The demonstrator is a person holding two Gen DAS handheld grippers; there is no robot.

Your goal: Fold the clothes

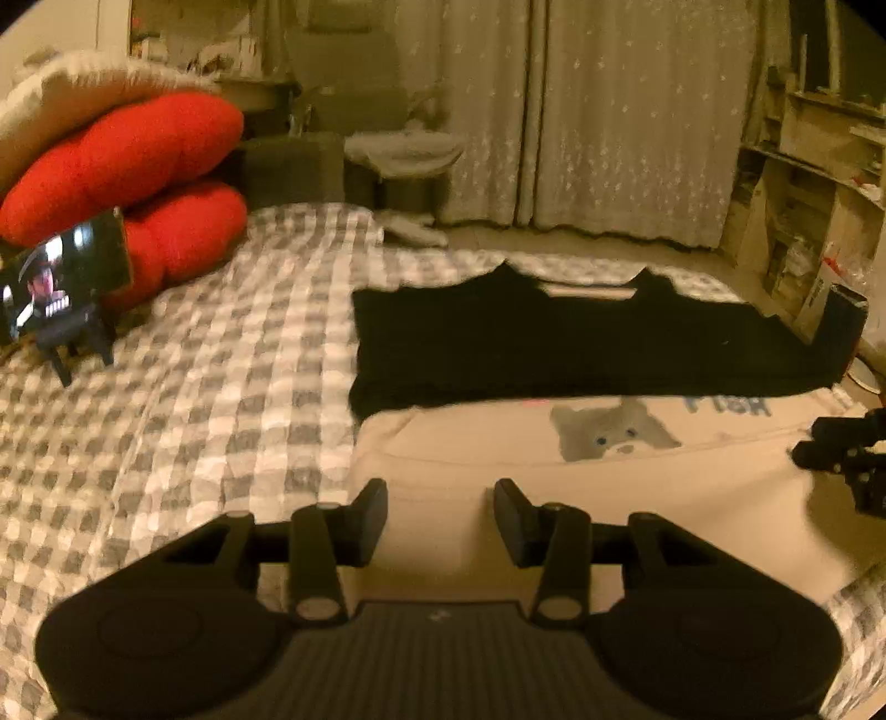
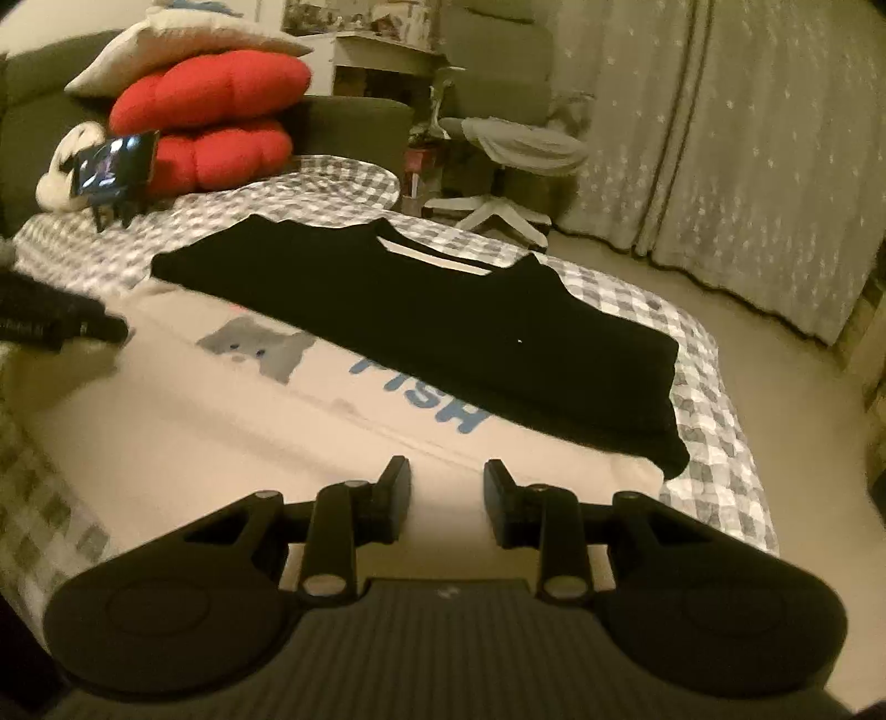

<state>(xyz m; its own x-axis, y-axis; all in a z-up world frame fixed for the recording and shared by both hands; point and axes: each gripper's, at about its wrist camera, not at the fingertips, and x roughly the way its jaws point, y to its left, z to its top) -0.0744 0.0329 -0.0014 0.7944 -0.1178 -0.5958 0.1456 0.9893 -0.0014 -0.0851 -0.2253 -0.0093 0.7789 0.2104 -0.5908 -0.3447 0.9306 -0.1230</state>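
Two garments lie on a bed (image 1: 183, 387) covered in grey-and-white check — a black shirt (image 1: 554, 343) spread flat, and a cream shirt (image 1: 609, 498) printed with a grey animal and blue lettering, its far edge tucked under the black one. Left gripper (image 1: 440, 512) hovers over the cream shirt's near left corner, jaws parted with only cloth showing below the gap, nothing pinched. Right gripper (image 2: 447, 498) hangs over the same shirt's near right part, jaws likewise apart and gripping nothing. Red cushions (image 2: 210, 122) are stacked at the head of the bed beneath a pale pillow (image 2: 183, 44) — a phone (image 1: 66, 277) on a small stand glows beside them. Starred curtains (image 2: 747, 138) hang behind.
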